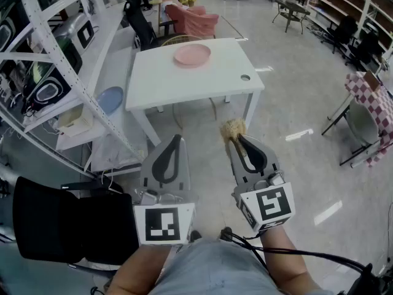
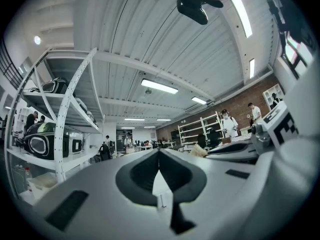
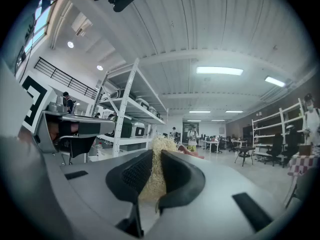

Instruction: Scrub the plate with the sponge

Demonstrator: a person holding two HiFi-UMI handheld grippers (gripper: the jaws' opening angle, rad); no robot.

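A pink plate [image 1: 192,55] lies near the back edge of a white table [image 1: 221,78], well ahead of both grippers. My right gripper [image 1: 236,141] is shut on a tan fibrous sponge [image 1: 233,128], which sticks out past the fingertips; in the right gripper view the sponge [image 3: 156,170] fills the gap between the jaws. My left gripper [image 1: 177,138] is shut with nothing in it, its jaws meeting at the tips [image 2: 159,152]. Both grippers hang over the floor, short of the table.
White metal shelving [image 1: 55,60] with appliances and a blue plate [image 1: 110,99] stands to the left of the table. A pink armchair [image 1: 192,20] sits behind the table. A chair with a checked cloth [image 1: 371,112] is at the right.
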